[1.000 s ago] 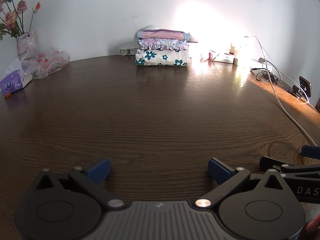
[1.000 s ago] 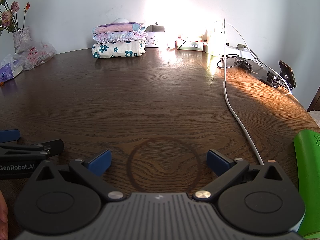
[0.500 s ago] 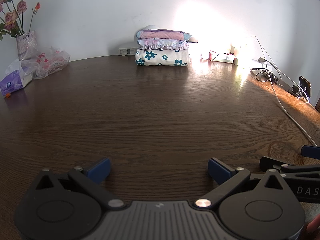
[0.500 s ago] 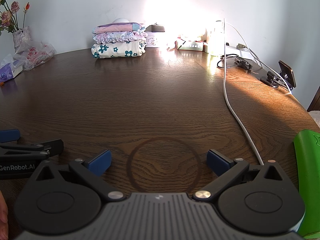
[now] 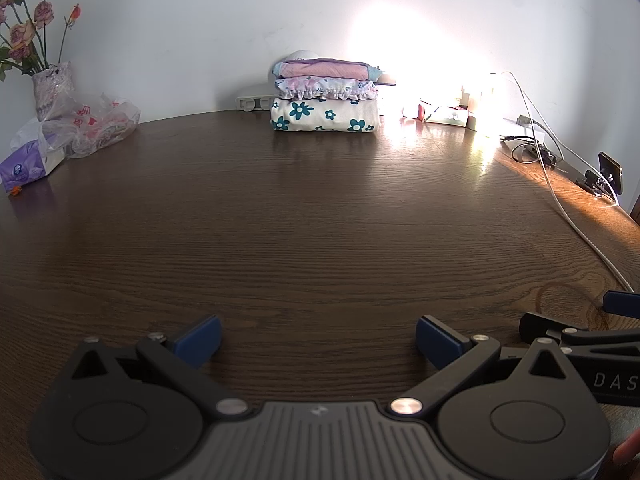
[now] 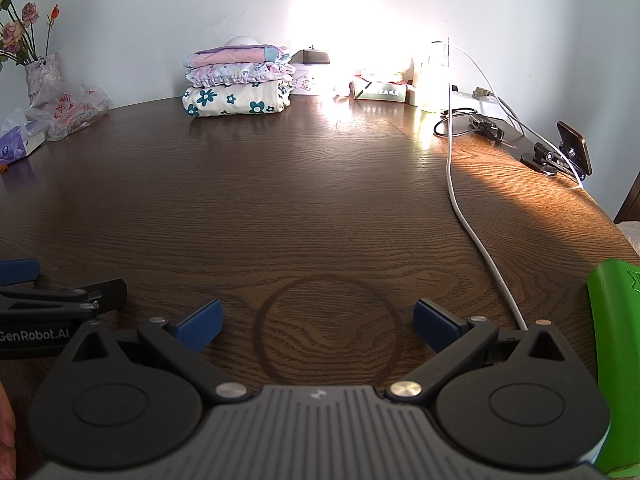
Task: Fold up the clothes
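Your left gripper (image 5: 318, 334) and right gripper (image 6: 318, 320) rest side by side low over the dark wooden table (image 5: 320, 220), each with blue pads spread wide on nothing, while the stack of folded clothes (image 5: 325, 102) sits at the far edge against the wall.

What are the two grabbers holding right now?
Nothing. The left gripper and the right gripper are both open over the bare table; the folded clothes sit far away.
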The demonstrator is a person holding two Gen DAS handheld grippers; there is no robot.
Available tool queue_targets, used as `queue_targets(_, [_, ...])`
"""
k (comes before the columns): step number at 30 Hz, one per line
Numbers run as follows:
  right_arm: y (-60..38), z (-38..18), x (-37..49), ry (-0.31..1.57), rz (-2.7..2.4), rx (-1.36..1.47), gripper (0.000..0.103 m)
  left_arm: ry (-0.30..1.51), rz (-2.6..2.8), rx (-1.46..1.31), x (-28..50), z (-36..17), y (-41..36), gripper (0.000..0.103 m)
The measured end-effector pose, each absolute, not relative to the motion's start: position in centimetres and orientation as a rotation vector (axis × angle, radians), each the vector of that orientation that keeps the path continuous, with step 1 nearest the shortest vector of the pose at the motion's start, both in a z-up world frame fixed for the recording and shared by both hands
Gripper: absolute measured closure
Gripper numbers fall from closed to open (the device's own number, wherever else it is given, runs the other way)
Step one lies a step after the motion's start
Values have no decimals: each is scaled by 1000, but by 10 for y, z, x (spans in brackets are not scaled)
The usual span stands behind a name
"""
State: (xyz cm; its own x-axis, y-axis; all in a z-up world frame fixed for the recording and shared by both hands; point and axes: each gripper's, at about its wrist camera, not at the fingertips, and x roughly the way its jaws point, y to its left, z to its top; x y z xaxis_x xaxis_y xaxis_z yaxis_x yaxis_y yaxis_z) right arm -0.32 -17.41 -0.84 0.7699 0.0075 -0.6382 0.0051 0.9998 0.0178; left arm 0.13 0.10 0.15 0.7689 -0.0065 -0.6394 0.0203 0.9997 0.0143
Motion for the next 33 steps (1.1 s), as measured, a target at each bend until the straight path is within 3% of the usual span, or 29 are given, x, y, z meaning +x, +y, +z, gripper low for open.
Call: queue_targets(33, [-174,-11,-3,693,-3,19,1,721,-87,-63,29,17,22,0])
